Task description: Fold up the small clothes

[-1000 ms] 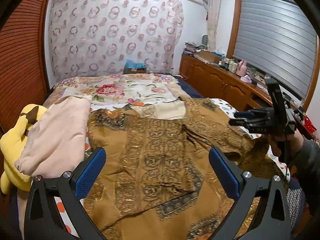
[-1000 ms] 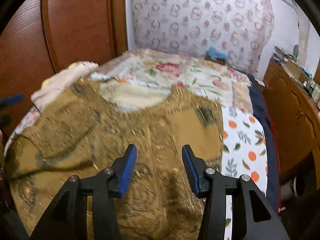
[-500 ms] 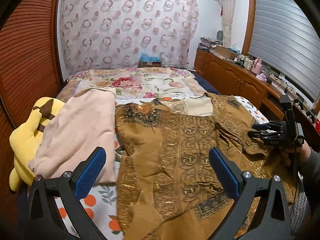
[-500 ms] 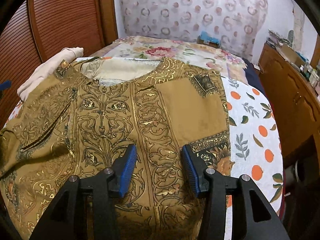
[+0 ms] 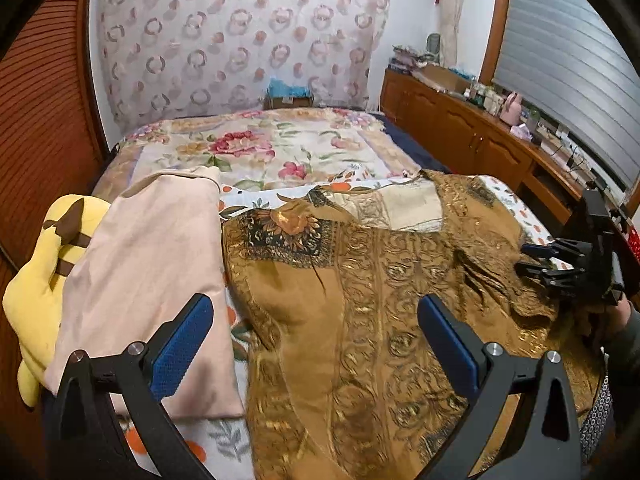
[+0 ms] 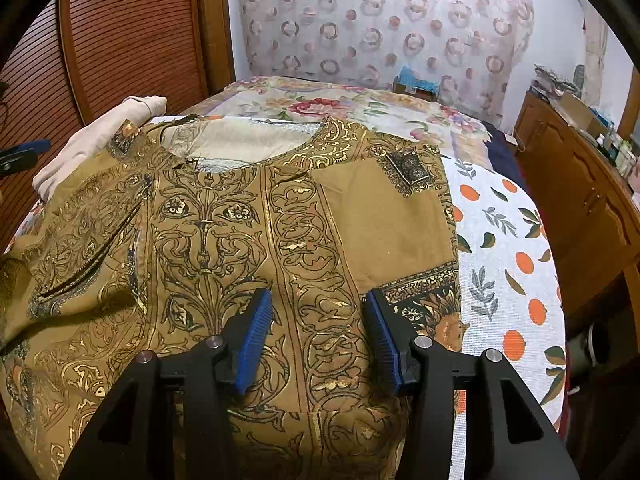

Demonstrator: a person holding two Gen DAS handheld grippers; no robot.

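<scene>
I hold both my left gripper [image 5: 316, 344] and right gripper [image 6: 318, 340] open, empty, above the brown patterned shirt [image 6: 248, 240] spread across the bed [image 6: 500, 216].

Mustard-brown top [image 6: 248, 240] with gold and black scrollwork bands, spread front-up on the bed [image 6: 508, 240], round neckline toward the headboard end, pale inner lining visible in the opening. One side lies flat with a dark bordered sleeve hem; the other side is rumpled into creases. A folded pale pink garment [image 5: 152, 272] lies just beside it, its edge touching.
</scene>
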